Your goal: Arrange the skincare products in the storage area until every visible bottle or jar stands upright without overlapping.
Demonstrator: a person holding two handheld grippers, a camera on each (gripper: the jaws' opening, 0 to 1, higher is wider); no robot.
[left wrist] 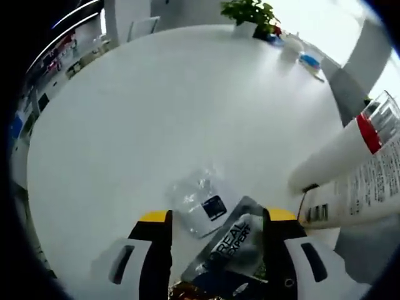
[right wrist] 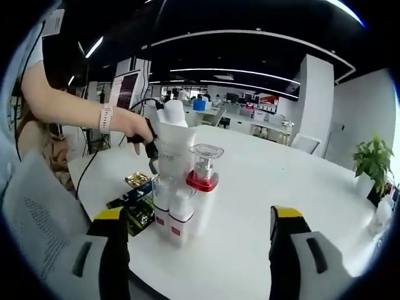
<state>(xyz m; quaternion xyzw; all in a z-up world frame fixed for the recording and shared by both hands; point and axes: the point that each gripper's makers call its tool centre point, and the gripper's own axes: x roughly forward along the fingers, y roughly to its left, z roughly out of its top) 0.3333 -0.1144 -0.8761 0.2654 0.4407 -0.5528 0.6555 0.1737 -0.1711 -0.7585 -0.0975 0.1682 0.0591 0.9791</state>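
In the left gripper view my left gripper (left wrist: 217, 215) points down at the white table (left wrist: 156, 112), jaws wide apart. A grey sachet printed "EXPERT" (left wrist: 234, 247) lies between them, with a clear sachet (left wrist: 200, 201) just beyond. At the right edge stand a white bottle with a red band and clear cap (left wrist: 350, 147) and a white printed tube (left wrist: 362, 194). In the right gripper view my right gripper (right wrist: 201, 214) is open, short of the same cluster: the red-banded pump bottle (right wrist: 203, 181) and two small white bottles (right wrist: 181, 215), all upright. A person's hand (right wrist: 134, 128) is behind them.
Dark flat packets (right wrist: 134, 209) and a gold item (right wrist: 136, 180) lie left of the bottles near the table's edge. A potted plant (right wrist: 374, 159) stands at the far side, with blue and white items (left wrist: 306, 57) beside it. Bare tabletop (right wrist: 281, 175) stretches to the right of the cluster.
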